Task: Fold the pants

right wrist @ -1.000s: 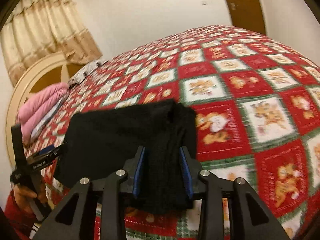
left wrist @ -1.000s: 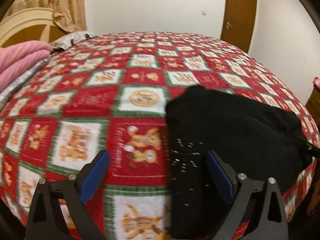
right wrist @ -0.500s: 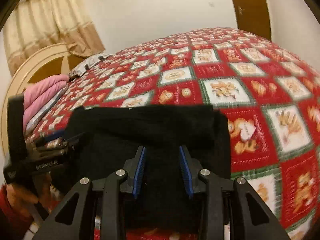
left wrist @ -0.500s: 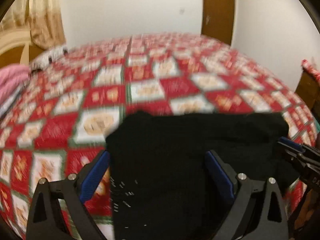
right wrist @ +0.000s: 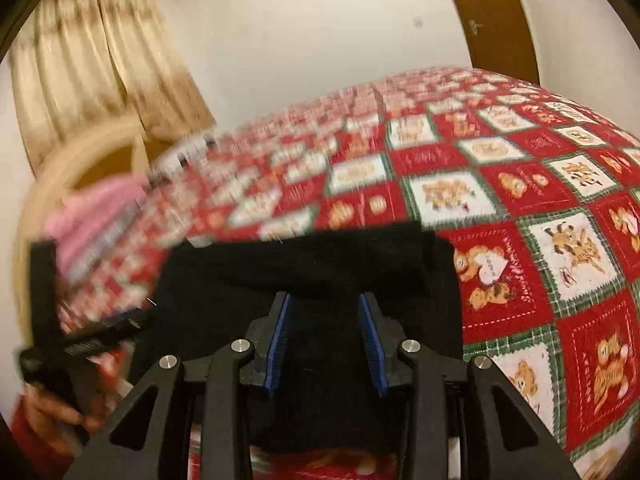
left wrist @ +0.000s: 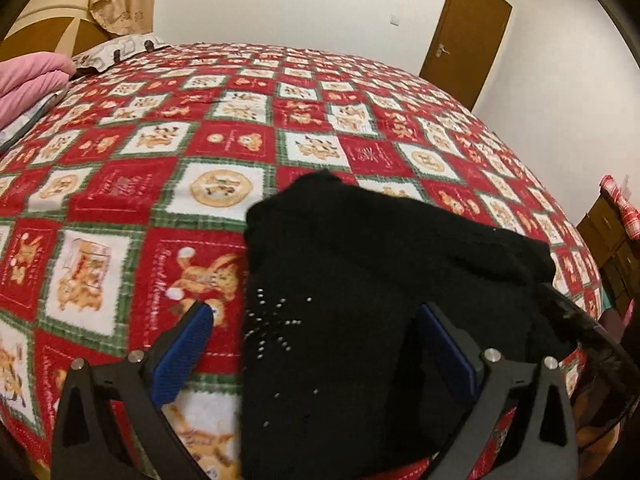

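Note:
The black pants (left wrist: 360, 288) lie folded in a thick bundle near the front edge of the bed; small silver studs show on the near part. My left gripper (left wrist: 316, 320) is open wide, its blue pads (left wrist: 184, 356) straddling the bundle's left part without closing on it. In the right wrist view the pants (right wrist: 304, 264) fill the lower middle. My right gripper (right wrist: 326, 312) has its jaws partly closed with black fabric between the pads (right wrist: 370, 340). The left gripper (right wrist: 80, 344) shows at the left edge there.
The bed carries a red, white and green checked blanket (left wrist: 224, 148). Pink bedding (left wrist: 28, 80) and a headboard (left wrist: 48, 28) are at the far left. A brown door (left wrist: 468, 36) stands at the back right, a wooden cabinet (left wrist: 612, 240) at the right.
The left gripper has swung back to the left, so the pants sit more to its right. The right gripper has tilted and moved; its view is blurred. The pants stay bundled.

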Demonstrator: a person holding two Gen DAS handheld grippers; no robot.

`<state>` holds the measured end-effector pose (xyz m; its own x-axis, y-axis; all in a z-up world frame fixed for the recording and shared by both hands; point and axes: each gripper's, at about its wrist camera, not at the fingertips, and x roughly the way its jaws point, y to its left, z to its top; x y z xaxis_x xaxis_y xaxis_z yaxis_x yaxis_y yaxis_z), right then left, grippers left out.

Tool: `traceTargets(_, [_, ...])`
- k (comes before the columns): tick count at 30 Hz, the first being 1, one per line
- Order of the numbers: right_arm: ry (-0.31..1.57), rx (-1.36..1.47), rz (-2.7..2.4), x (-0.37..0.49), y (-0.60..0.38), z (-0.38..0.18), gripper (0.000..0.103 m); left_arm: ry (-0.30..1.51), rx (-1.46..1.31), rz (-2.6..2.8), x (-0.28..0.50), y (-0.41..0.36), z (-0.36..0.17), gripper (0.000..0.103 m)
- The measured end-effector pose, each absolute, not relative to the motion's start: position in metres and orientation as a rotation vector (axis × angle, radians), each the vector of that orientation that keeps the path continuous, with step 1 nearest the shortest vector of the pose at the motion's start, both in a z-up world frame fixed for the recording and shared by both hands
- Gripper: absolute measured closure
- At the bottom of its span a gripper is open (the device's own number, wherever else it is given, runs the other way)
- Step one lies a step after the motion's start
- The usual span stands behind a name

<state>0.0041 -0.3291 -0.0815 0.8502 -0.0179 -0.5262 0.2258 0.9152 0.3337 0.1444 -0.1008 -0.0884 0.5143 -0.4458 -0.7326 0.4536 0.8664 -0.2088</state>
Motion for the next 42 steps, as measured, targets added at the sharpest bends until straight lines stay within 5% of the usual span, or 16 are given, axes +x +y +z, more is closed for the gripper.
traceTargets(3, [0.532,0.324,-0.194,-0.007,-0.323,-0.079,0.045,0.864,0.041,-0.518,0.146,-0.105,-0.089,0.000])
traceTargets(26, [0.585,0.595,-0.207,-0.032,-0.363,-0.109,0.035,0.928,0.055,-0.486,0.138,-0.105,-0.101,0.000])
traceTargets(35, [0.545,0.757,-0.195,-0.023,-0.383,-0.129,0.024,0.908,-0.088,-0.593,0.150,-0.100,-0.099,0.000])
traceTargets(37, [0.525,0.750,-0.176,-0.024,-0.376,-0.129,0.013,0.957,-0.106,-0.586,0.154,-0.100,-0.111,0.000])
traceTargets(42, [0.580,0.611,-0.252,-0.015,-0.353,-0.128,0.013,0.896,0.001,-0.582,0.141,-0.111,-0.113,0.000])
